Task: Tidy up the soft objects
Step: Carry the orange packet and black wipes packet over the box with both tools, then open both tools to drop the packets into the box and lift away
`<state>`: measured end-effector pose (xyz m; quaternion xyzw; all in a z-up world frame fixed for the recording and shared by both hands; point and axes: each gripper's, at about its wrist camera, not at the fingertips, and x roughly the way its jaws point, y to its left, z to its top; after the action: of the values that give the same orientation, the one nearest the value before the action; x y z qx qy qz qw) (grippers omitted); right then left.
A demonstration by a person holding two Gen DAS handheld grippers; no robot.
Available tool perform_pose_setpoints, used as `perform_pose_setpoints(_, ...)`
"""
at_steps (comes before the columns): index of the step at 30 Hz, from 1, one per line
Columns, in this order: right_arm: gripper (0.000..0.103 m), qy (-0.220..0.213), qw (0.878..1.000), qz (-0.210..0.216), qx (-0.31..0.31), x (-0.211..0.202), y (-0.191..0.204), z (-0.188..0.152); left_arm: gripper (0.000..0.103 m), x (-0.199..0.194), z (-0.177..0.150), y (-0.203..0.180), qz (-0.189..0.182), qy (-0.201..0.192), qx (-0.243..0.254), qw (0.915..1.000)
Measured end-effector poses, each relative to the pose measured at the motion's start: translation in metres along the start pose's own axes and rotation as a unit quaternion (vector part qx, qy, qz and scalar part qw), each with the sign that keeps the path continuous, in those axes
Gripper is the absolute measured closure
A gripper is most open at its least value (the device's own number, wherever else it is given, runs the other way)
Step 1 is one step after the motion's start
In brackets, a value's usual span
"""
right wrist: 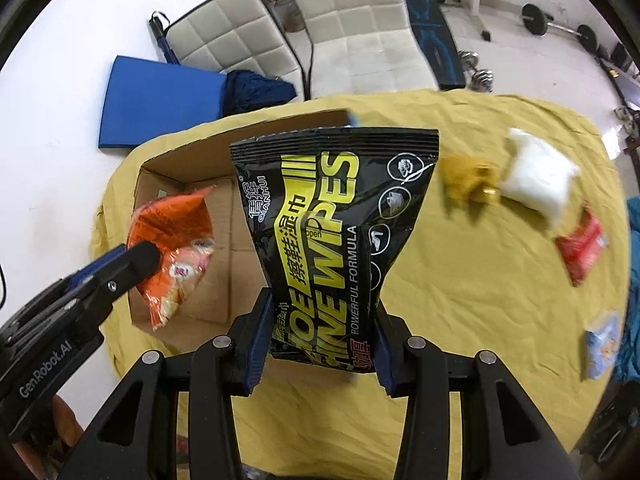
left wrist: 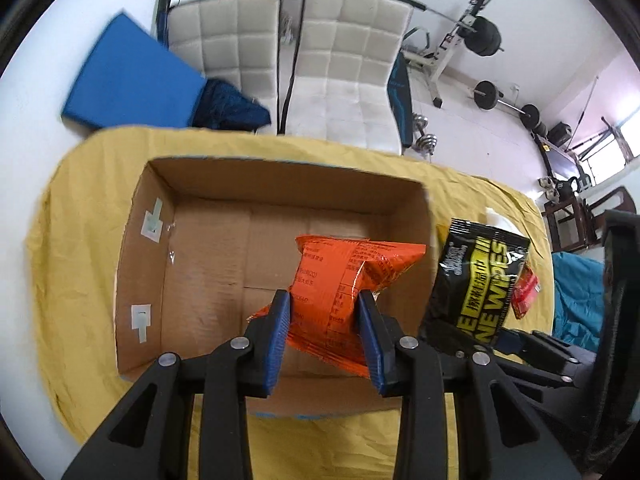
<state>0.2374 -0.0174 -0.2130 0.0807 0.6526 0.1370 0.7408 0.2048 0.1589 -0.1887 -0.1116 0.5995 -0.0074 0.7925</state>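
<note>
My left gripper (left wrist: 325,300) is shut on an orange snack packet (left wrist: 340,276) and holds it over the open cardboard box (left wrist: 140,240). In the right wrist view the same packet (right wrist: 176,248) hangs inside the box (right wrist: 180,160) from the left gripper (right wrist: 140,260). My right gripper (right wrist: 322,320) is shut on a black pack of shoe wipes (right wrist: 332,224), held upright beside the box's right wall. The pack also shows in the left wrist view (left wrist: 480,284).
The box sits on a table with a yellow cloth (right wrist: 460,300). On the cloth to the right lie a yellow soft item (right wrist: 468,180), a white pouch (right wrist: 536,176), a red packet (right wrist: 582,244) and a light blue packet (right wrist: 604,340). White chairs (left wrist: 344,72) stand behind.
</note>
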Motion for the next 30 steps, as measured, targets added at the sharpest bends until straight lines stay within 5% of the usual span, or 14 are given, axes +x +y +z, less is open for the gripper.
perform_pose_setpoints(9, 0.057, 0.05, 0.999, -0.012, 0.003, 0.107, 0.036, 0.042, 0.072, 0.083, 0.037, 0.05, -0.043, 0.07, -0.039, 0.9958)
perform_pose_setpoints(19, 0.056, 0.09, 0.994, -0.065, 0.019, 0.19, 0.026, 0.079, 0.072, 0.155, 0.057, 0.067, -0.054, 0.109, -0.035, 0.992)
perform_pose_setpoints(25, 0.054, 0.108, 0.992, -0.064, 0.023, 0.208, 0.028, 0.085, 0.071, 0.16, 0.057, 0.071, -0.071, 0.115, -0.037, 0.9901)
perform_pose_setpoints(30, 0.046, 0.118, 0.99, -0.07, 0.017, 0.215, 0.027, 0.089, 0.071, 0.151, 0.053, 0.071, -0.048, 0.119, -0.037, 0.991)
